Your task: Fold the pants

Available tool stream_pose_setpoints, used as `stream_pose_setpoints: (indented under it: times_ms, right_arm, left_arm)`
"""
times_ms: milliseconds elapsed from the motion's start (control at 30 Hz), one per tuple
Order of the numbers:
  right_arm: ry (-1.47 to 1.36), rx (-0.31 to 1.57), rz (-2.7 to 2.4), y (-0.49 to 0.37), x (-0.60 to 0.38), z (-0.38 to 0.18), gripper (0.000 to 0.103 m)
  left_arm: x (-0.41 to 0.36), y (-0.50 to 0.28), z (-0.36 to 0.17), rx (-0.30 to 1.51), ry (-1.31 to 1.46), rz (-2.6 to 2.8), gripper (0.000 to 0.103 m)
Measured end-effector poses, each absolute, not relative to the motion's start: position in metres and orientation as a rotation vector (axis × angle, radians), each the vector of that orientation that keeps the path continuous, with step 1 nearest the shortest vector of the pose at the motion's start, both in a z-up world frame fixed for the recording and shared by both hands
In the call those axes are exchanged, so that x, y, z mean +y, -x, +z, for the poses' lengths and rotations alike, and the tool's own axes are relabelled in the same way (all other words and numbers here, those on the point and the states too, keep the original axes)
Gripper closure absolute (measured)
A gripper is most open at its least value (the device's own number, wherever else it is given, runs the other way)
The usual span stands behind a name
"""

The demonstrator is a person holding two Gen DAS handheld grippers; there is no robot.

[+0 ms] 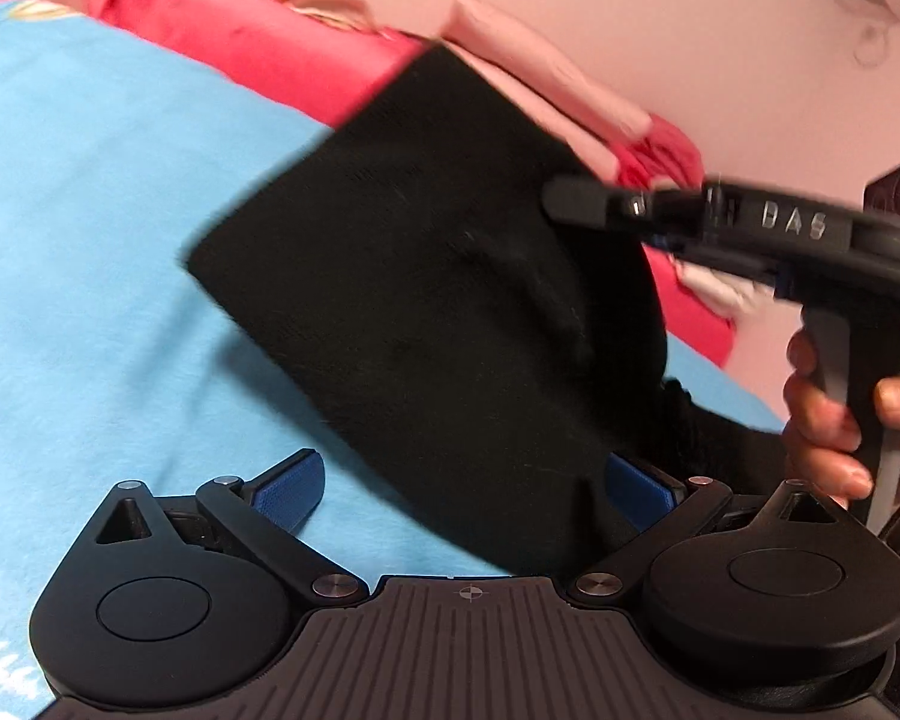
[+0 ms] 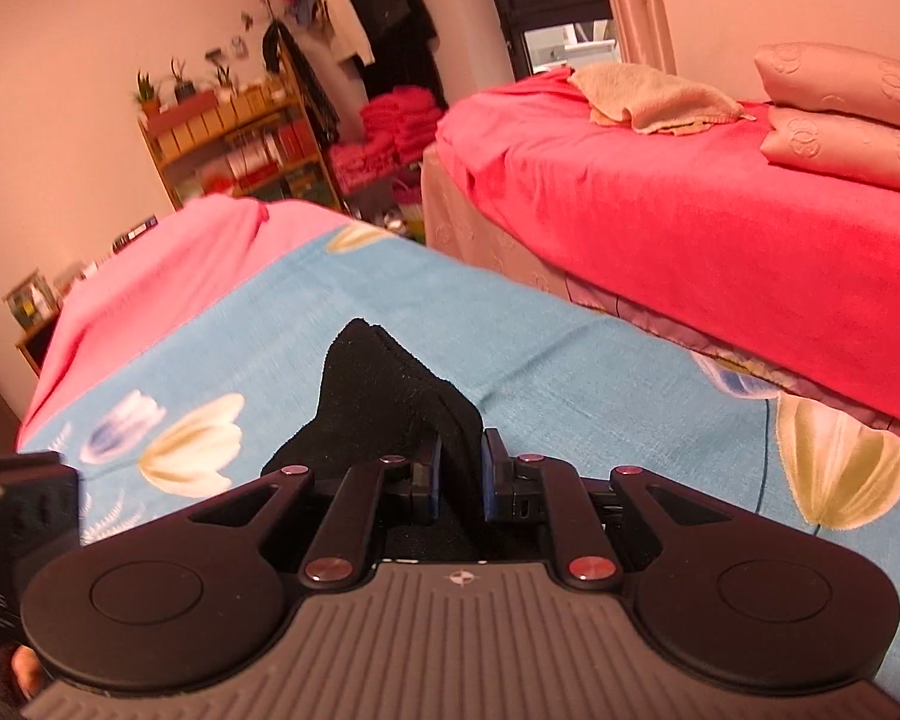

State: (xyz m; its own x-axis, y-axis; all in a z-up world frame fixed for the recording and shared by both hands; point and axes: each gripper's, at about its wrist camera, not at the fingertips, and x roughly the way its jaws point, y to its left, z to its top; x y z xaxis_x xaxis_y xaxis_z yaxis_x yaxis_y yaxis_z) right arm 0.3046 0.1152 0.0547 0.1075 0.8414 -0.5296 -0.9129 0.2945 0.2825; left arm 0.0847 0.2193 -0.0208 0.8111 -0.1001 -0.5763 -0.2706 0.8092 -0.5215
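You are holding the black pants [image 1: 426, 276] up off the bed [image 1: 90, 210], over its blue flowered cover, with most of the cloth hanging in the air between your two tools. Your right hand-held gripper [image 2: 459, 474] is pinching a bunched edge of the cloth: the right wrist view shows the blue pads pressed together on a thick wad of black fabric that is sticking up past the tips. In the left wrist view that same tool is reaching in from the right side at the upper corner of the cloth, with your hand [image 1: 834, 420] wrapped round its handle.

Your left hand-held gripper [image 1: 474, 483] is standing spread wide. One blue pad is lying bare over the bed cover, and the other is half hidden behind the lower edge of the pants, so it is not clamping anything, though the fabric is draping down between the fingers.

Judging by this, the fold is still in an early or middle stage. The cloth appears at least doubled, but it is not lying flat and no tidy stack is showing yet. What is left, as far as can be judged, is taking hold with the left tool, bringing the cloth over and laying it down smoothly on the bed.
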Motion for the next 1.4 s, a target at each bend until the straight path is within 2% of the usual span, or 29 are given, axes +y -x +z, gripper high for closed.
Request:
stream_pose_setpoints:
  times_ms: [133,267,467,600,633,667,700,733,800,833,967,1200,1267,1333,1367,1400]
  right_arm:
    - [0.071,0.669,1.285,-0.306,0.104,0.063,0.087]
    - [0.009,0.633,1.248,-0.316,0.076,0.079,0.087]
    - [-0.170,0.554,1.141,-0.348,-0.023,0.104,0.088]
    - [-0.282,0.619,0.912,-0.373,-0.114,0.069,0.084]
    - [-0.281,0.658,0.804,-0.377,-0.136,0.055,0.074]
    - [-0.287,0.698,0.691,-0.380,-0.158,0.042,0.068]
    - [-0.302,0.725,0.608,-0.380,-0.179,0.032,0.057]
    - [-0.331,0.726,0.563,-0.378,-0.199,0.026,0.039]
    - [-0.428,0.683,0.549,-0.368,-0.229,0.020,0.018]
    - [-0.476,0.668,0.558,-0.364,-0.239,0.020,0.017]
    - [-0.565,0.705,0.633,-0.363,-0.236,0.018,0.017]
    - [-0.370,0.747,0.594,-0.354,-0.179,0.019,0.018]
    - [-0.314,0.740,0.597,-0.346,-0.167,0.023,0.029]
    - [-0.247,0.752,0.606,-0.336,-0.150,0.021,0.056]
    - [-0.190,0.747,0.582,-0.333,-0.140,0.021,0.062]
    - [-0.128,0.729,0.555,-0.326,-0.133,0.021,0.074]
  left_arm:
    - [0.212,-0.099,-0.012,0.637,0.678,-0.063,0.000]
    - [0.193,-0.098,0.028,0.534,0.633,-0.128,0.000]
    - [0.111,-0.119,0.073,0.436,0.514,-0.278,0.000]
    - [0.046,-0.161,0.043,0.595,0.445,-0.395,0.000]
    - [0.035,-0.168,0.032,0.655,0.425,-0.405,0.000]
    - [0.031,-0.170,0.023,0.693,0.413,-0.402,0.000]
    - [0.030,-0.168,0.018,0.699,0.412,-0.411,0.000]
    - [0.032,-0.163,0.017,0.682,0.420,-0.427,0.000]
    - [0.037,-0.151,0.020,0.652,0.424,-0.435,0.000]
    - [0.041,-0.147,0.022,0.636,0.421,-0.429,0.000]
    - [0.048,-0.128,0.021,0.564,0.413,-0.347,0.000]
    - [0.085,-0.116,0.005,0.563,0.441,-0.170,0.000]
    - [0.094,-0.117,-0.001,0.585,0.465,-0.148,0.000]
    - [0.100,-0.119,-0.004,0.593,0.489,-0.140,0.000]
    - [0.102,-0.118,-0.004,0.592,0.494,-0.139,0.000]
    - [0.106,-0.115,-0.004,0.590,0.494,-0.135,0.000]
